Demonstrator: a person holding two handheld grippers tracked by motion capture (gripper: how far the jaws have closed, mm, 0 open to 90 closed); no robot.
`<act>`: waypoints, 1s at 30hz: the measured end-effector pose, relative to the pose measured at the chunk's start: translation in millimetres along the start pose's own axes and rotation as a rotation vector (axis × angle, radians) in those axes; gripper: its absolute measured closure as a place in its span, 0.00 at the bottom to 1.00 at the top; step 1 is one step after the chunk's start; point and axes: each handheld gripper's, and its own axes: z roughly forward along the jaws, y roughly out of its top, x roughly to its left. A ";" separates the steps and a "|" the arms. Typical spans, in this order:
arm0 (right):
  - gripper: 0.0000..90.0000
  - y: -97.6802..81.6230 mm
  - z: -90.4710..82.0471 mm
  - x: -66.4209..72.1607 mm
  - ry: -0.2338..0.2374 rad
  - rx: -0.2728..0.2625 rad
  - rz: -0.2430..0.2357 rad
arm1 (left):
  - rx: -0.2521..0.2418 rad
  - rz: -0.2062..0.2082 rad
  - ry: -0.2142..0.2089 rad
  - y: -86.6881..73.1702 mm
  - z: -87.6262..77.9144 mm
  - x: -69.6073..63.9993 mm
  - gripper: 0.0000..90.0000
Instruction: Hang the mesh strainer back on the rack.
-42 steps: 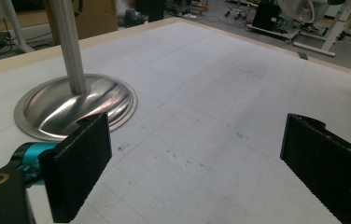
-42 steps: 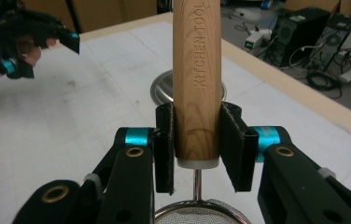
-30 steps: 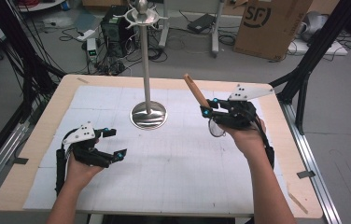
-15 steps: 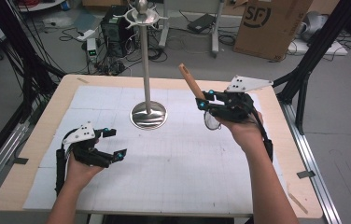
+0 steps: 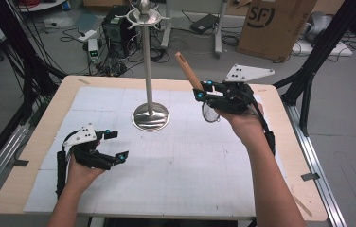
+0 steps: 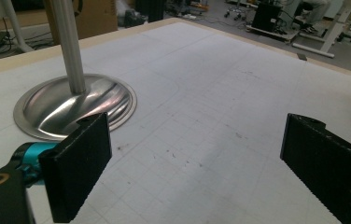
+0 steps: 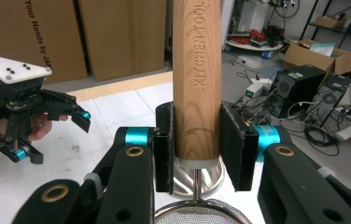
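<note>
- I am keeping my left gripper (image 5: 114,146) low over the near left of the table (image 5: 34,142), jaws spread wide with nothing between them, so it is staying clear of the work
- The stand (image 5: 147,71) is rising from its round steel base left of the table's middle; its hooks on top are where a hanging tool would likely go
- I am pinching the strainer (image 5: 210,112) by its wooden handle (image 7: 197,79) in my right gripper (image 5: 203,91), lifted above the table's right side, right of the stand
- I am holding the handle tilted up, leaving the mesh bowl hanging below my jaws
</note>
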 end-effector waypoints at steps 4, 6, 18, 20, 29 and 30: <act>0.76 5.5 4.5 0.4 -0.002 0.005 -0.009 | 0.000 -0.002 -0.001 -0.4 0.2 0.2 0.10; 0.76 8.6 6.5 -0.1 -0.008 0.010 -0.009 | -0.002 -0.003 -0.002 -0.4 0.1 0.0 0.10; 0.76 24.2 13.0 -3.0 0.001 0.006 -0.003 | -0.002 -0.004 -0.002 -0.3 0.2 0.0 0.10; 0.76 26.3 14.6 -4.3 -0.003 -0.003 -0.010 | -0.001 -0.004 -0.001 -0.4 0.2 0.1 0.10; 0.76 41.9 18.0 -3.7 0.000 -0.019 -0.009 | 0.000 -0.006 -0.003 -0.6 0.6 0.2 0.10; 0.76 44.2 19.0 -3.5 0.001 -0.015 -0.018 | 0.003 -0.004 -0.003 -0.6 0.5 0.3 0.10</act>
